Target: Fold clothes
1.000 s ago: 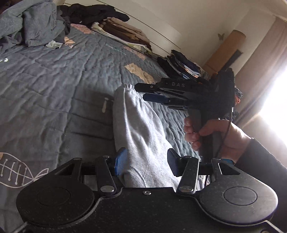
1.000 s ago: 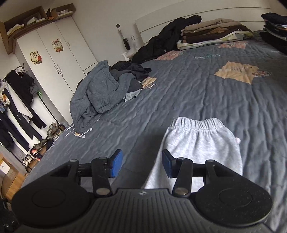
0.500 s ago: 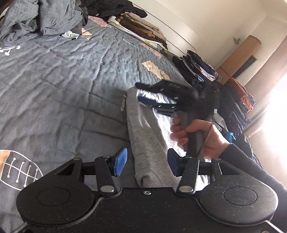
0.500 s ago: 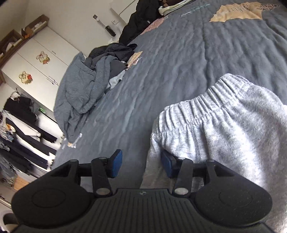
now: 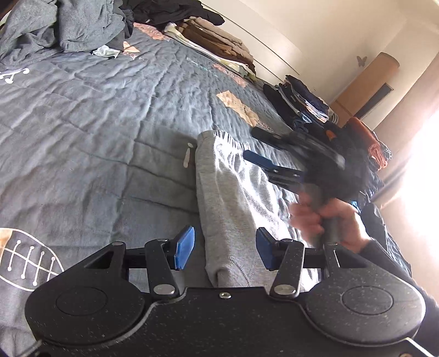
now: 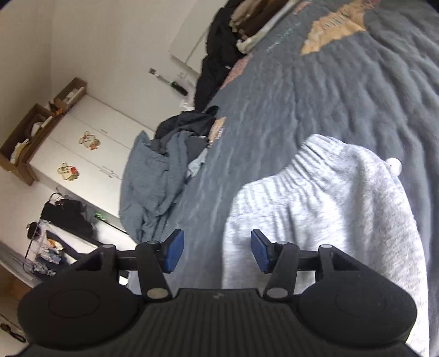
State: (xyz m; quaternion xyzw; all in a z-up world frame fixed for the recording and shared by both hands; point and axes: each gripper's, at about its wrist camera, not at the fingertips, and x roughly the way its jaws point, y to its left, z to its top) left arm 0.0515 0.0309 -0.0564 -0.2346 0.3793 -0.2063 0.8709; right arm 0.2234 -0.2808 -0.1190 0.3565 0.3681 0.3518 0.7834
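Light grey sweatpants (image 5: 227, 197) lie folded in a long strip on the dark grey quilt (image 5: 96, 131), waistband at the far end. My left gripper (image 5: 223, 250) is open at the near end, its blue pads (image 5: 185, 247) either side of the folded edge, not closed on it. In the left wrist view the right gripper (image 5: 255, 145), held by a hand (image 5: 326, 217), hovers open over the waistband end, blurred. In the right wrist view the right gripper (image 6: 215, 254) is open above the waistband corner (image 6: 274, 186) of the sweatpants (image 6: 343, 208), nothing between its pads.
A heap of unfolded grey and black clothes (image 5: 63, 24) lies at the far left of the bed. Folded stacks (image 5: 216, 38) line the headboard side, more stacks (image 5: 307, 104) at the right edge. A white wardrobe (image 6: 90, 148) stands beyond the bed.
The right gripper has tilted and swung over the waistband end, its view rolling sideways. The left gripper stayed open at the near end of the sweatpants, shifted slightly.
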